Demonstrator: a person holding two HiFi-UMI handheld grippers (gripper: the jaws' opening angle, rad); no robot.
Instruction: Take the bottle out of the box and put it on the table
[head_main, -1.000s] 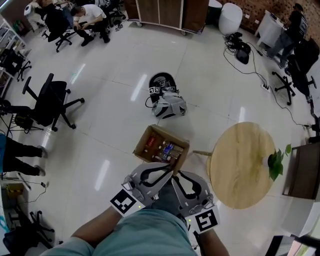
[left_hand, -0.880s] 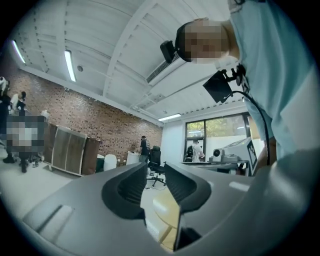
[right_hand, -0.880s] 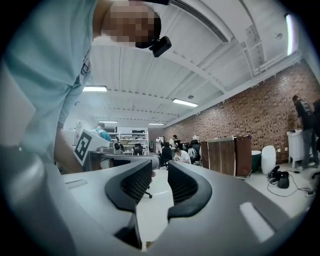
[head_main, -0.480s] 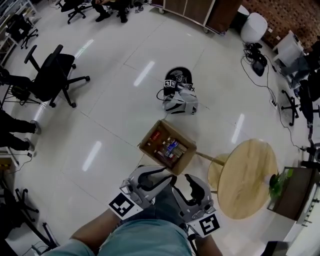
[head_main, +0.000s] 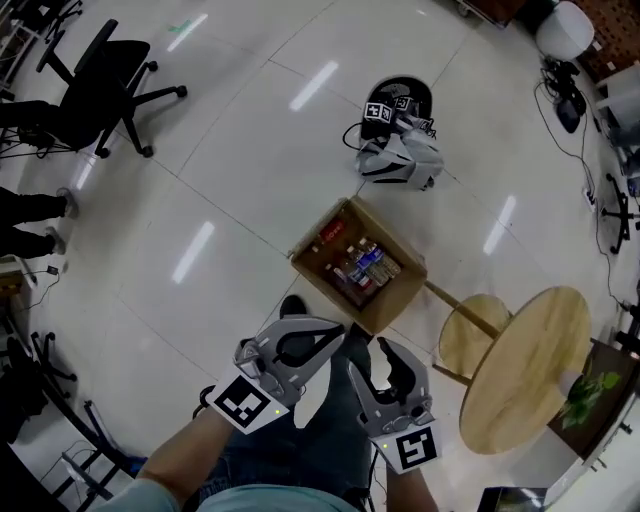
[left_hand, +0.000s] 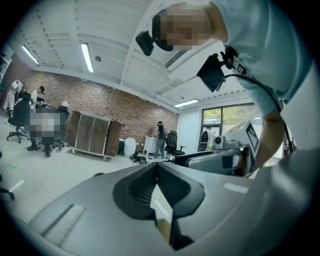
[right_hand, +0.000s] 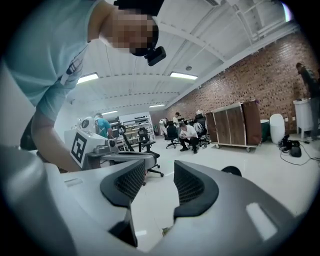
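At 6 o'clock in the head view, above the person's knees, both grippers are held side by side and point toward 12. The left gripper (head_main: 338, 329) has its fingers (left_hand: 132, 187) closing, the tips already meeting in a point, with nothing between them. The right gripper (head_main: 370, 357) is just beside it at 3 o'clock. Its fingers (right_hand: 192, 187) stand apart with a plain gap, and only floor (head_main: 230, 150) shows through. Neither gripper touches the box.

The box (head_main: 398, 302), open cardboard, sits on the floor at 12 o'clock from the grippers, near them but apart, with one corner turned toward the person. The bottles (head_main: 365, 265) lie packed inside it among other small packs. I cannot tell which one is meant, and all are down in the box.

The round wooden surface (head_main: 525, 375) stands at 4 o'clock from the box, near it. A smaller wooden disc (head_main: 472, 335) shows lower down, between box and surface, and a rod (head_main: 455, 300) runs from it toward the box's right corner. A plant (head_main: 590, 395) sits at the surface's 3 o'clock edge.

At 12 o'clock beyond the box, grey gear (head_main: 400, 155) with marker cubes lies on the floor. A chair (head_main: 100, 85) stands at 10 o'clock, well apart. Both gripper views look level across the room to a brick wall (right_hand: 260, 75) with wooden cabinets (right_hand: 235, 125) before it.
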